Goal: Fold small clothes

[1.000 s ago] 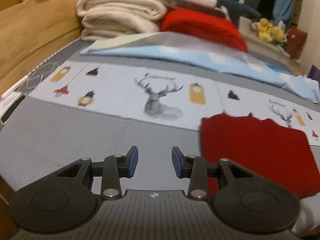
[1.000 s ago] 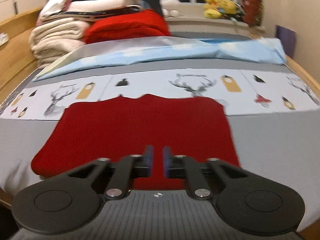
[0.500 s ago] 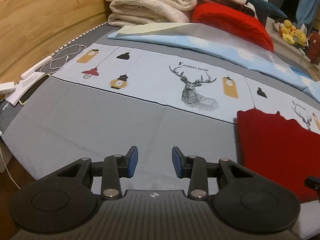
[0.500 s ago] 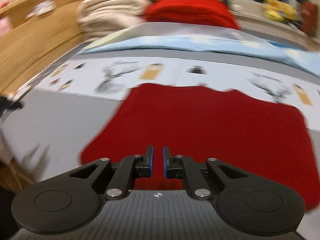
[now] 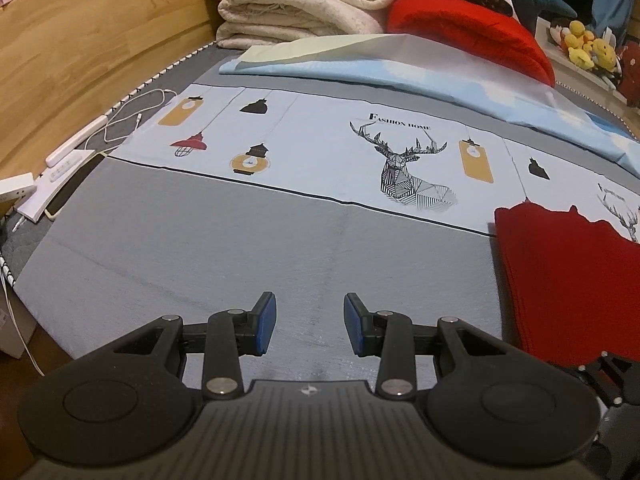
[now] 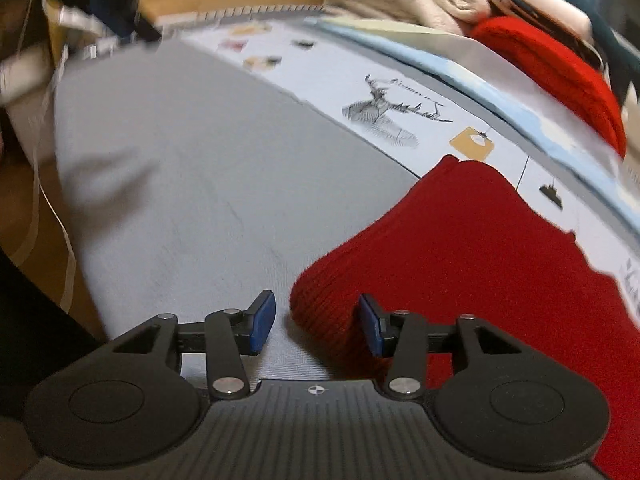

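At the far left of the bed, a white cable (image 5: 132, 118) and some flat white devices (image 5: 56, 184) are lying along the wooden side board (image 5: 100, 40), well clear of the work. The left gripper (image 5: 306, 322) is hovering over bare grey sheet (image 5: 240, 248), its blue pads standing moderately apart with nothing between them. To its right, the red knitted garment (image 5: 560, 276) is lying flat on the sheet, its far edge reaching onto the printed deer strip (image 5: 404, 168). The right gripper (image 6: 316, 320) is sitting at the garment's near left corner (image 6: 320, 304) with its jaws opening; that corner is lying between the pads, which are not pressing on it. To take this corner well, the gripper probably needs to slide a little further in, so the pads are closing on the full thickness of knit and not just the fuzzy edge, and are catching none of the sheet beneath. The left gripper would likely do best taking the matching far corner, so the fold lifts evenly.
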Available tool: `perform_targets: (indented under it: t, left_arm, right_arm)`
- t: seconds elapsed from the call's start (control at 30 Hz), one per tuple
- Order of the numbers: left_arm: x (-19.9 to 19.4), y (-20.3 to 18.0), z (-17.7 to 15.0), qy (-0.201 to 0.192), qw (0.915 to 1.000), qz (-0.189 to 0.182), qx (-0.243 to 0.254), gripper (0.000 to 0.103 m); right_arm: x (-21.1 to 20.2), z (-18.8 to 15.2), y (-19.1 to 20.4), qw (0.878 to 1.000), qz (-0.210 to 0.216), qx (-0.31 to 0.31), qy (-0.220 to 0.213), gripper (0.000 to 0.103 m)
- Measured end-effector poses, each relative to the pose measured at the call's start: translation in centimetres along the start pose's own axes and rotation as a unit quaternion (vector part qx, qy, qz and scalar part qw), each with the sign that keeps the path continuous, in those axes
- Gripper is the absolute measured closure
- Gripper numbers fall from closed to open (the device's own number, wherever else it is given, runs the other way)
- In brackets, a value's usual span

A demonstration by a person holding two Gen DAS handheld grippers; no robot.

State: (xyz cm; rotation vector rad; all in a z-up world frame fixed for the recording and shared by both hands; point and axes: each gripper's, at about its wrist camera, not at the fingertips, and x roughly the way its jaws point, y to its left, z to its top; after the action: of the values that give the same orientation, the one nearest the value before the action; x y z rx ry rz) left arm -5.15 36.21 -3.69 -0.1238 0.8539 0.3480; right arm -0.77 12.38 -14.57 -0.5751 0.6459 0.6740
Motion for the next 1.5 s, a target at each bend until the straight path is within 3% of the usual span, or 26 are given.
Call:
perform_targets:
  t: [0.13, 0.2, 0.4, 0.53, 0.63, 0.73, 0.8, 0.9, 1.13, 1.33, 1.43, 1.5]
  left_arm:
    - [0.1, -0.1, 0.1, -0.002, 0.9999, 0.002, 0.010, 0.062]
    - [0.2, 0.0, 0.1, -0.003, 0.9999, 0.002, 0.012, 0.062]
    - [0.2, 0.4, 0.2, -0.004, 1.0000, -0.001, 0.005, 0.062]
    - [-0.2, 0.5, -0.1, -0.009, 1.0000, -0.003, 0.003, 0.062]
    - [-0.3, 0.9, -0.1, -0.009, 0.9999, -0.004, -0.003, 0.062]
    - [-0.2, 1.2, 0.1, -0.005, 0.9999, -0.006, -0.014, 0.062]
    - [-0.2, 1.1, 0.3, -0.004, 0.9998, -0.006, -0.020, 0.062]
    - [-0.3, 0.1, 0.5, -0.005, 0.9999, -0.007, -0.014, 0.062]
    - [-0.7, -4.5, 1.3, -0.013, 0.9995, -0.023, 0.015, 0.062]
    - [-1.1, -11.0, 2.0, -0.020, 0.9976, -0.064, 0.020, 0.062]
    - [-1.1, -15.2, 1.9, -0.022, 0.9952, -0.086, 0.042, 0.062]
    - [-1.2, -18.4, 1.6, -0.025, 0.9929, -0.097, 0.065, 0.062]
  right_arm:
    - [1.8, -0.6, 2.0, 0.996, -0.038, -0.074, 0.025, 0.050]
    - [2.2, -0.9, 2.5, 0.993, -0.056, -0.102, 0.022, 0.055]
    - [2.0, -0.2, 1.5, 0.997, -0.047, -0.065, 0.014, 0.081]
    - [0.4, 0.8, 1.2, 0.998, -0.041, -0.033, -0.027, 0.085]
    - [-1.9, 2.1, 0.7, 0.997, -0.012, 0.008, -0.081, 0.086]
    - [-3.8, 2.8, 0.8, 0.990, 0.054, 0.037, -0.122, 0.086]
    - [-4.1, 2.9, 0.8, 0.986, 0.092, 0.058, -0.123, 0.086]
    - [-3.8, 2.7, -0.8, 0.982, 0.102, 0.122, -0.099, 0.086]
    - [-9.2, 0.8, -9.5, 0.943, 0.080, 0.286, -0.153, 0.087]
    - [-15.9, -6.6, -18.9, 0.892, 0.006, 0.407, -0.195, 0.087]
    - [-18.1, -11.6, -22.8, 0.872, -0.050, 0.454, -0.175, 0.087]
    - [-18.4, -15.2, -24.6, 0.863, -0.091, 0.481, -0.127, 0.087]
